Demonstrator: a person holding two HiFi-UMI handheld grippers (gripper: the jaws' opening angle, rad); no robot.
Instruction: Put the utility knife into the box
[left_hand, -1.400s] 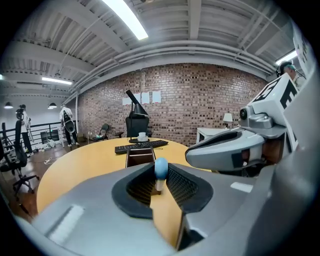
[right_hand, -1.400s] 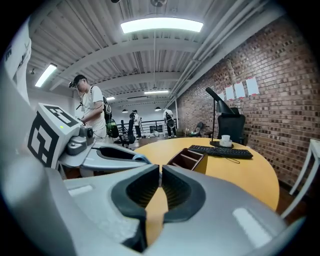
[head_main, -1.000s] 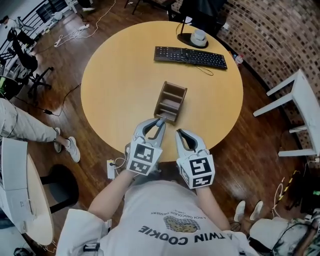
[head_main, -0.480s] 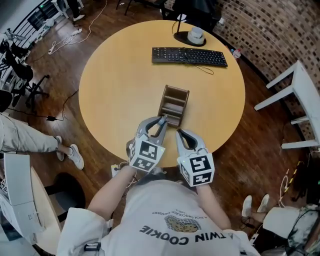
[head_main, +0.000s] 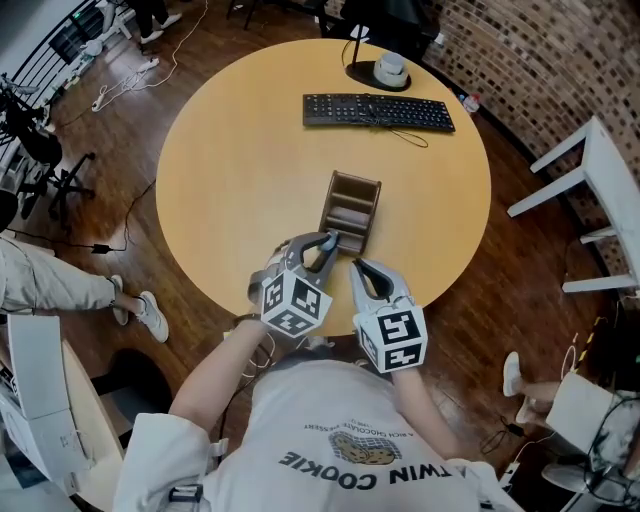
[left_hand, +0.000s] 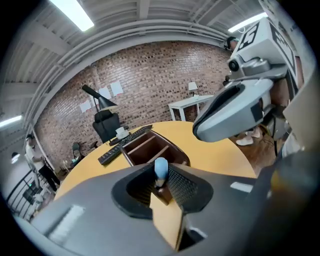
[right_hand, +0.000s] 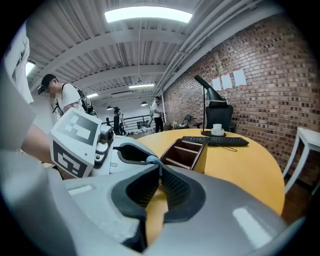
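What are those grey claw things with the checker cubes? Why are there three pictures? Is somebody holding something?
They are grippers, hand-held tongs with two jaws; a person holds one in each hand. The top-down picture comes from a camera on the person's head; the other two come from cameras riding on the grippers. On the round table sit a brown box with compartments and a black keyboard. The left gripper pinches the utility knife, pale blue end showing, right by the box. The right gripper is shut and empty.
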